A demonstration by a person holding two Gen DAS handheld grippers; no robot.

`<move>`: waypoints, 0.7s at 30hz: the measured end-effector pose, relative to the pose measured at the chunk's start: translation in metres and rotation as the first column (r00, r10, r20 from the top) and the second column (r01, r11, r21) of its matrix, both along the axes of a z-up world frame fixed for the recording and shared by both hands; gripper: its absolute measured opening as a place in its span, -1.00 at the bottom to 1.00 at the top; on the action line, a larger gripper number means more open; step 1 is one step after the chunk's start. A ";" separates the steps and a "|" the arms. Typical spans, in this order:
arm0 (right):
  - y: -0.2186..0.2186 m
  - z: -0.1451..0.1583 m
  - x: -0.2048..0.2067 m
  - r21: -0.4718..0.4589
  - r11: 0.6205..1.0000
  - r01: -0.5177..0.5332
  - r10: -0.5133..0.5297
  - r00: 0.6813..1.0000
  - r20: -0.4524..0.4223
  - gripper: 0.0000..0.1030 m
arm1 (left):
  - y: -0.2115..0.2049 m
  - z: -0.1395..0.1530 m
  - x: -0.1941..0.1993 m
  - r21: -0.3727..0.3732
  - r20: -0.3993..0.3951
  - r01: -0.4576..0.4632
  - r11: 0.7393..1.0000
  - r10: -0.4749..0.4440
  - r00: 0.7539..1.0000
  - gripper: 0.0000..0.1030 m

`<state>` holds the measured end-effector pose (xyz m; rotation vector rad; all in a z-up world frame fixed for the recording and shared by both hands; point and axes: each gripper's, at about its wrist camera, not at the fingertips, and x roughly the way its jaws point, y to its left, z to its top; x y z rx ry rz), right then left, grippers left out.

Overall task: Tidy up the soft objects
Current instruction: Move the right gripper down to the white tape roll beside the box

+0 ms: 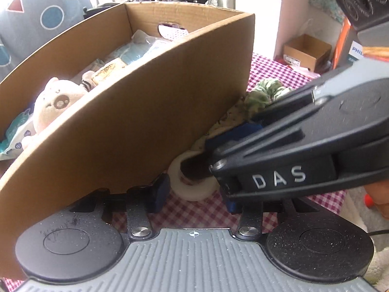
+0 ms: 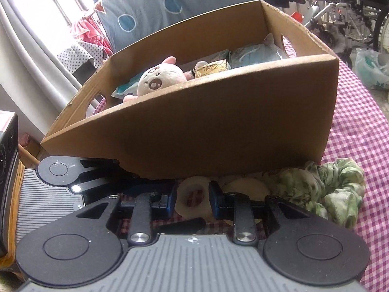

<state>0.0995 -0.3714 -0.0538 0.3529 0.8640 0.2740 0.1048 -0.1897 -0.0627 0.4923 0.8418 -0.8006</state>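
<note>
The cardboard box (image 2: pixel 194 126) stands just beyond both grippers, holding a pink plush (image 2: pixel 159 79), a gold packet (image 2: pixel 211 69) and pale-blue packs (image 2: pixel 252 56); the right gripper (image 2: pixel 192 200) pinches the white foam ring (image 2: pixel 192 198) on the bench (image 2: pixel 359 126); the left gripper (image 1: pixel 194 194) is spread astride the ring; a green scrunchie (image 2: pixel 328 189) lies right of the right gripper.

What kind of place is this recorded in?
Probably a lived-in home: a table under a red gingham cloth, a wheelchair parked behind, and a patterned cushion beyond the cardboard box.
</note>
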 end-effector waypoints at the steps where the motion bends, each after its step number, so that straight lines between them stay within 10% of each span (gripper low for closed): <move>1: 0.000 -0.002 0.000 0.012 1.000 -0.002 0.002 1.000 -0.009 -0.40 | 0.001 0.000 0.000 -0.001 0.004 0.000 1.000 0.000 1.000 -0.18; 21: -0.013 -0.010 -0.019 0.061 0.994 0.092 -0.086 0.991 -0.108 -0.39 | 0.010 -0.004 -0.005 -0.013 0.007 0.016 1.000 -0.016 1.000 -0.09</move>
